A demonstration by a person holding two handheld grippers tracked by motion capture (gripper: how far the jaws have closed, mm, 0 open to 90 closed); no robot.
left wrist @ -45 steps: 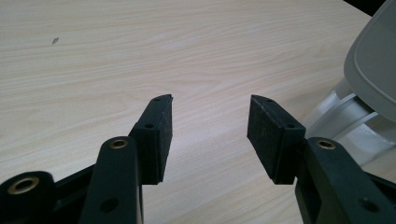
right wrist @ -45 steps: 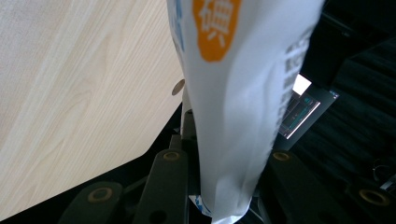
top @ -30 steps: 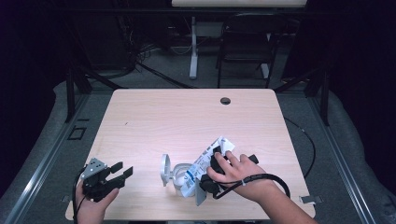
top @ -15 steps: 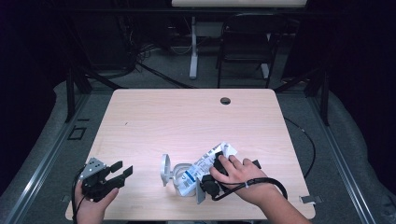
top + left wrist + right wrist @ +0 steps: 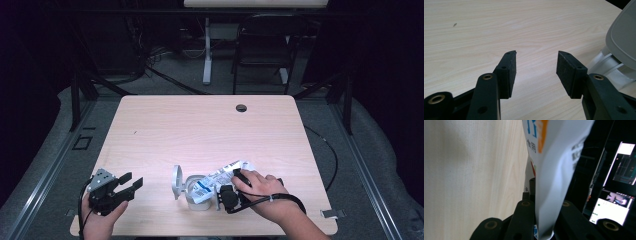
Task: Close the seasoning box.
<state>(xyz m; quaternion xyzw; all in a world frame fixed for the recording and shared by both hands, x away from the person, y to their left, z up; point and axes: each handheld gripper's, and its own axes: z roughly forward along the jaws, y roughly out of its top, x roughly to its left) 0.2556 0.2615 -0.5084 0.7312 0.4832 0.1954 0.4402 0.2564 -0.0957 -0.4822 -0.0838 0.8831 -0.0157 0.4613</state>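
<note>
1. The right gripper (image 5: 226, 197) sits at the near edge of the table (image 5: 210, 130), right of centre. Its jaws have just been closing, and the right gripper view shows them pinched onto the pouch (image 5: 554, 170), a white printed packet with blue and orange marks rising straight up between them.

2. From above, the pouch (image 5: 220, 178) lies slantwise: its long axis runs from the far right end, beside the person's right hand (image 5: 265, 195), down and left to where its lower end reaches the tub (image 5: 197, 192).

3. The tub is a small white container, open, with its round lid (image 5: 176, 181) standing up on the left side. The pouch's lower end lies over the tub's mouth; whether it is inside or only resting on the rim I cannot tell.

4. The left gripper (image 5: 127, 184) is well to the left, jaws spread with nothing between them, pointing toward the tub. Its own view catches the grey lid (image 5: 624, 37) at the right edge, near but not touching.

5. So the right hand is the nearer and already has the pouch. As I judge it, the coming move turns on that slant: the pouch must stay aimed down and left at the tub, and the left gripper could steady the tub from its lid side.
</note>
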